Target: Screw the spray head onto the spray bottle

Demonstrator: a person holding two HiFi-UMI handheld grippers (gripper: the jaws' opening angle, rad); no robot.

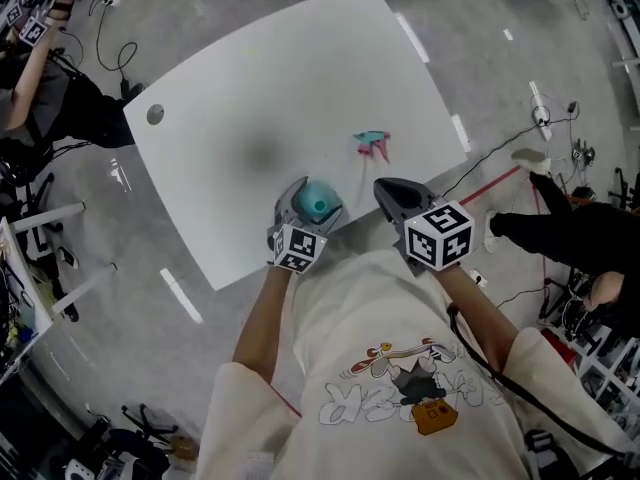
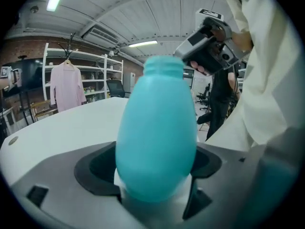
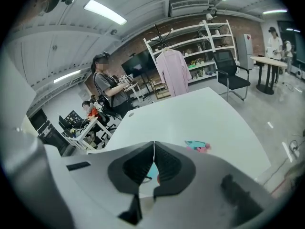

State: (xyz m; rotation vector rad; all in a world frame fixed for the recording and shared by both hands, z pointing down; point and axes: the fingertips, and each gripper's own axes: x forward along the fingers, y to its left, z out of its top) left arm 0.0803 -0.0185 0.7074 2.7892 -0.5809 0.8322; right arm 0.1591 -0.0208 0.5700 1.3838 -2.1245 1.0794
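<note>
A teal spray bottle [image 1: 318, 204] with a bare neck stands at the near edge of the white table [image 1: 260, 98]. It fills the left gripper view [image 2: 156, 142], upright between the two dark pads. My left gripper [image 1: 310, 196] is open wide around the bottle's lower body, and I see no pad pressing on it. The teal and pink spray head [image 1: 372, 144] lies on the table a little beyond, also in the right gripper view [image 3: 198, 146]. My right gripper [image 1: 392, 190] hovers at the table's edge to the right of the bottle, shut and empty [image 3: 153, 147].
A round grommet [image 1: 155, 114] marks the table's far left corner. One person stands at the upper left [image 1: 40, 88] and another in black on the right [image 1: 570, 233]. Cables [image 1: 500, 148] run over the floor. Shelves with a pink shirt [image 3: 174, 73] line the back wall.
</note>
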